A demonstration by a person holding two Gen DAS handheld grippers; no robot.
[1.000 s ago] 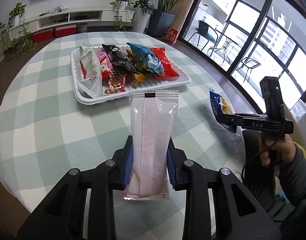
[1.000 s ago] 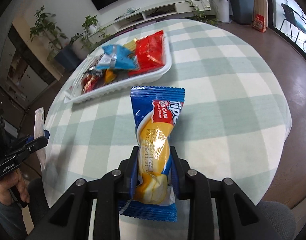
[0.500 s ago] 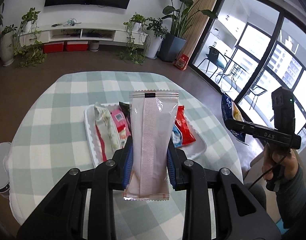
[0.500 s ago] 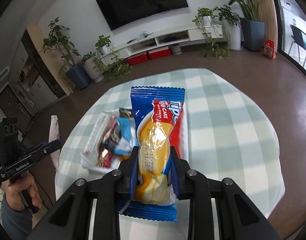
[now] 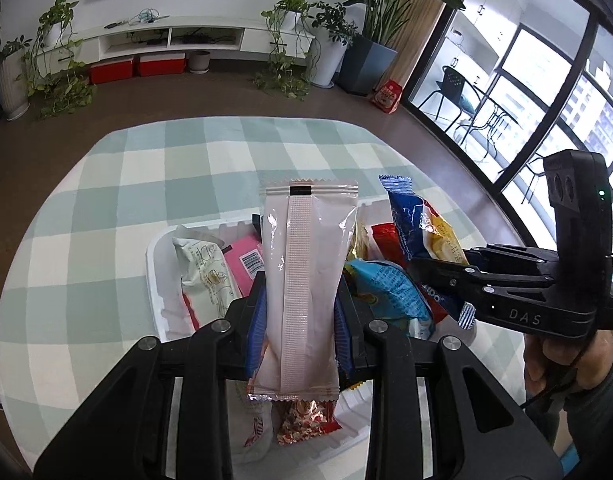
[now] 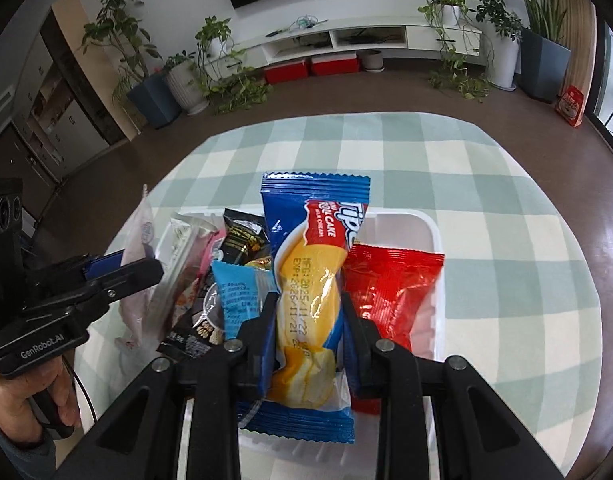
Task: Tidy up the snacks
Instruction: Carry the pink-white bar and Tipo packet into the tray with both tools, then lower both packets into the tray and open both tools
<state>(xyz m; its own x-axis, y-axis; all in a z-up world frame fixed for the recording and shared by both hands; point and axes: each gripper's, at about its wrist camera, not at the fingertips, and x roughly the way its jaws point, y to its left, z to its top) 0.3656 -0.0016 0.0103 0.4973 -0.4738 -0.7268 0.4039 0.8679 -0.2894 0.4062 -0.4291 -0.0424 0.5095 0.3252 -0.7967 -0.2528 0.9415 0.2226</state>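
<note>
My left gripper (image 5: pixel 300 328) is shut on a pale pink snack packet (image 5: pixel 304 280), held upright over the white tray (image 5: pixel 156 280). My right gripper (image 6: pixel 308 332) is shut on a blue and yellow roll cake packet (image 6: pixel 312 280), also above the white tray (image 6: pixel 430 232). Several snacks lie in the tray: a red packet (image 6: pixel 390 292), a light blue packet (image 6: pixel 242 296), a dark packet (image 6: pixel 240 240) and a cream packet (image 5: pixel 204 276). Each gripper shows in the other's view: the right gripper (image 5: pixel 434 276) with its cake packet, the left gripper (image 6: pixel 146 268) with the pink packet.
The tray rests on a round table with a green and white checked cloth (image 5: pixel 126 184). A person's hands (image 5: pixel 562 360) hold both grippers. Beyond the table are brown floor, potted plants (image 6: pixel 146 92), a white TV shelf (image 5: pixel 178 36) and glass doors (image 5: pixel 546 80).
Both grippers have travelled from beside the tray to above it while keeping their packets. The tray now lies directly under both packets, and the two grippers have come closer together.
</note>
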